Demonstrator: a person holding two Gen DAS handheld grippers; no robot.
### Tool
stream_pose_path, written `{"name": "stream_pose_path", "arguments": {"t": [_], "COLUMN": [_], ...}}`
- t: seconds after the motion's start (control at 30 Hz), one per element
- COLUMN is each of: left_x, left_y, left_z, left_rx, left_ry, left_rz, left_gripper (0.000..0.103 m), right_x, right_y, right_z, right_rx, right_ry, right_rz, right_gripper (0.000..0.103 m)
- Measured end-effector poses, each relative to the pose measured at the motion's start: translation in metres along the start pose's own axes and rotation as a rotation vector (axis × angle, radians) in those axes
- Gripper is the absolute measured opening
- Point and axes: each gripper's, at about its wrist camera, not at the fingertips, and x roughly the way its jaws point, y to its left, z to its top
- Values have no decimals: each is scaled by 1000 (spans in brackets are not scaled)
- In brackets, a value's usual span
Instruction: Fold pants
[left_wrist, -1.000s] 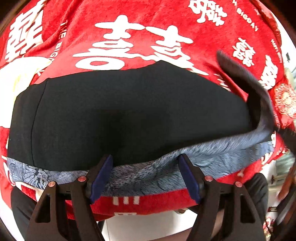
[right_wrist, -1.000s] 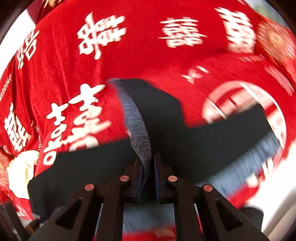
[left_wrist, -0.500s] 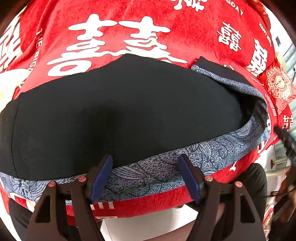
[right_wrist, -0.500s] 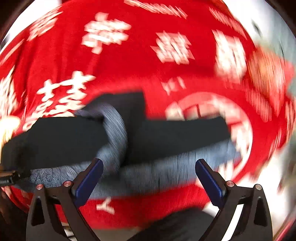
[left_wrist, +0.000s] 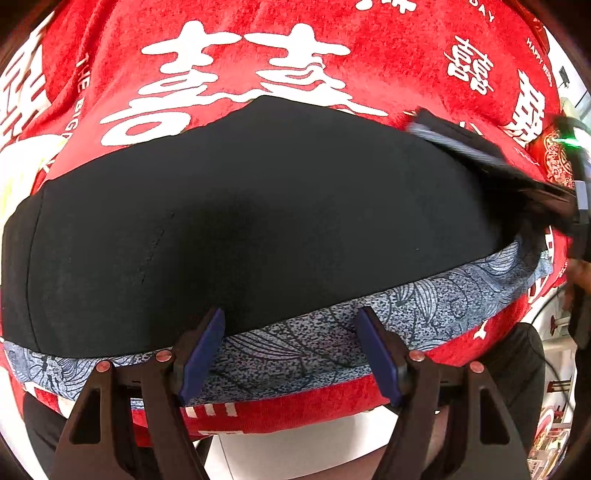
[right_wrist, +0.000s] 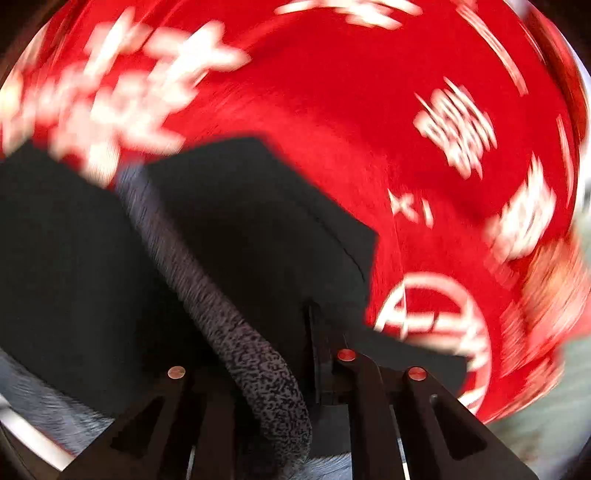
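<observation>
One pair of black pants (left_wrist: 258, 206) is counted, laid on one red cloth (left_wrist: 332, 74) with white characters. One grey patterned waistband (left_wrist: 332, 343) is seen along the cloth's near edge. Two grippers are counted: the left gripper (left_wrist: 291, 354), with two blue pads (left_wrist: 201, 354) set apart, and the right gripper (right_wrist: 273, 398), with two black fingers (right_wrist: 354, 402) closed on one waistband fold. Four copper rivets are counted per gripper in the left view, three in the right.
</observation>
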Motion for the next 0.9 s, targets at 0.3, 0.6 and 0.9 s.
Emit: {"name": "stream_pose_path", "arguments": {"t": [0.3, 0.6, 0.9], "left_x": [2, 6, 9], "left_y": [-13, -16, -18], "left_z": [3, 4, 5], "left_rx": [25, 30, 19], "left_ry": [5, 17, 25], "left_rz": [8, 31, 48], "left_gripper": [77, 77, 77], "right_x": [-16, 23, 13], "right_y": [-146, -171, -207], "right_z": [-143, -181, -172], "right_rx": [736, 884, 862], "right_ry": [-95, -49, -177], "right_rz": [325, 391, 328], "right_gripper": [11, 61, 16]}}
